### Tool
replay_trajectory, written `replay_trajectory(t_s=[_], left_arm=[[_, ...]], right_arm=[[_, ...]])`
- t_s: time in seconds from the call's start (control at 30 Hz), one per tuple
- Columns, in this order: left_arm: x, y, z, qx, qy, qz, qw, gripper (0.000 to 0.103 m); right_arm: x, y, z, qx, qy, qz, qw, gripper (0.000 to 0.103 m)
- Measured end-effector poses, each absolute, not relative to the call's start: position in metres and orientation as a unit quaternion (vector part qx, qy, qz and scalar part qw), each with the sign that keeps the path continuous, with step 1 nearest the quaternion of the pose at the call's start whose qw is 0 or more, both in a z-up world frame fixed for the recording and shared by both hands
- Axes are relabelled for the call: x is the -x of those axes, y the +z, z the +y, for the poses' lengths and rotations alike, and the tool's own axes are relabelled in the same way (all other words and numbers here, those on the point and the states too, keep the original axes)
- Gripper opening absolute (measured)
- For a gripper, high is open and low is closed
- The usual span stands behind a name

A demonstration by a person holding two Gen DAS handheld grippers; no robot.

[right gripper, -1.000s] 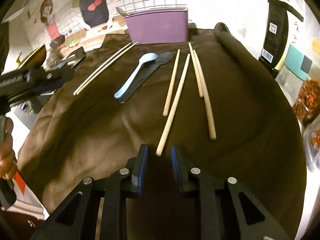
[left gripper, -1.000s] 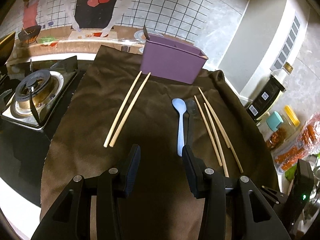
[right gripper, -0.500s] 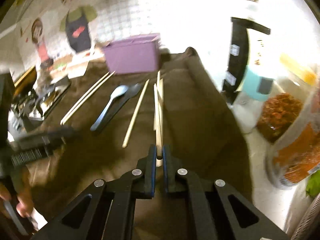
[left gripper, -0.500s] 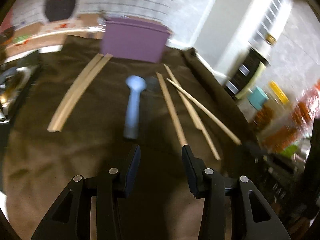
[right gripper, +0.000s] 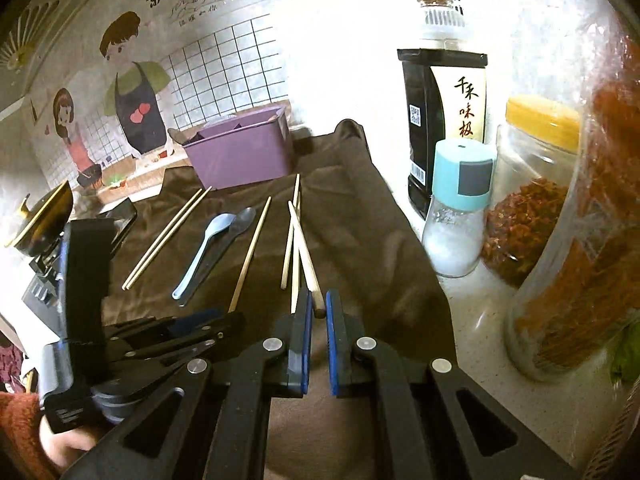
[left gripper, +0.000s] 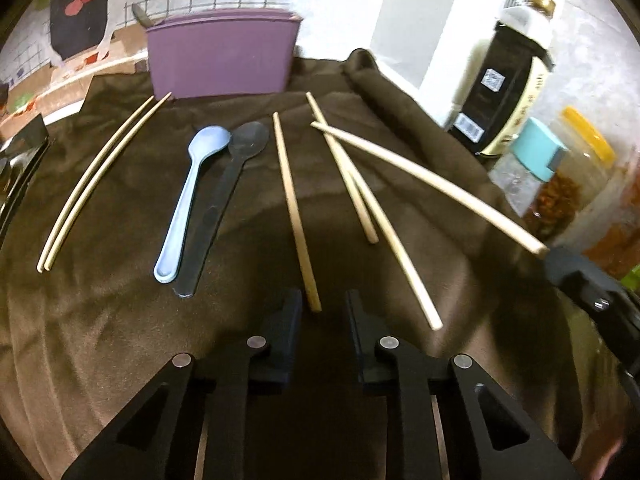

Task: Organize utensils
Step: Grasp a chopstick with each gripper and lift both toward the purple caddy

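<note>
- Left wrist view: my left tongs (left gripper: 320, 308) are closing, pads not yet touching the pale wooden chopstick (left gripper: 296, 208) whose near end lies between the tips; its long axis runs straight ahead toward the purple plastic utensil box (left gripper: 220, 60).
- Right wrist view: my right tongs (right gripper: 318, 312) are clamped on a second wooden chopstick (right gripper: 306, 252), lifted off the brown cloth (right gripper: 360, 240), tip pointing toward the box.

Black tongs (right gripper: 318, 304) — blue-edged pads, silver screws — and a rust-red knitted sleeve (right gripper: 16, 436).
</note>
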State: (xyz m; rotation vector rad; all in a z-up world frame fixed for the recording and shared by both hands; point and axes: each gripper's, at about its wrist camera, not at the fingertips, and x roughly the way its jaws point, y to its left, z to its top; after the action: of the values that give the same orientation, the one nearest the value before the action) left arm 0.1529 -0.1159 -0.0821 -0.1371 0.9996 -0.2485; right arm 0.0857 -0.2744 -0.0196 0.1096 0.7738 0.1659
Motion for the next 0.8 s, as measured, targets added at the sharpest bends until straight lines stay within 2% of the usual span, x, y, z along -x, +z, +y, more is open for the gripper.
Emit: replay_trajectory(t_s=[0.1, 0.13, 0.23, 0.53, 0.8], left_arm=[[-0.155, -0.083, -0.117, 0.057, -0.107, 0.475, 0.872, 0.015], [-0.157, -0.084, -0.117, 0.055, -0.104, 0.475, 0.872, 0.009], [-0.158, -0.082, -0.111, 0.065, -0.102, 0.475, 0.872, 0.006], [-0.142, -0.02, -0.077, 0.052, -0.086, 0.393, 0.914, 0.006], [-0.155, 0.052, -0.036, 0.044, -0.085, 0.312, 0.945, 0.006]], right_arm=[[-0.085, -0.019, -0.274, -0.047, 0.08, 0.375, 0.922, 0.007], [-0.085, -0.019, -0.273, -0.045, 0.079, 0.375, 0.922, 0.007], [-0.086, -0.019, -0.271, -0.043, 0.079, 0.377, 0.922, 0.007], [-0.094, 0.005, -0.258, -0.015, 0.086, 0.353, 0.932, 0.007], [-0.131, 0.063, -0.235, 0.006, 0.092, 0.299, 0.95, 0.007]])
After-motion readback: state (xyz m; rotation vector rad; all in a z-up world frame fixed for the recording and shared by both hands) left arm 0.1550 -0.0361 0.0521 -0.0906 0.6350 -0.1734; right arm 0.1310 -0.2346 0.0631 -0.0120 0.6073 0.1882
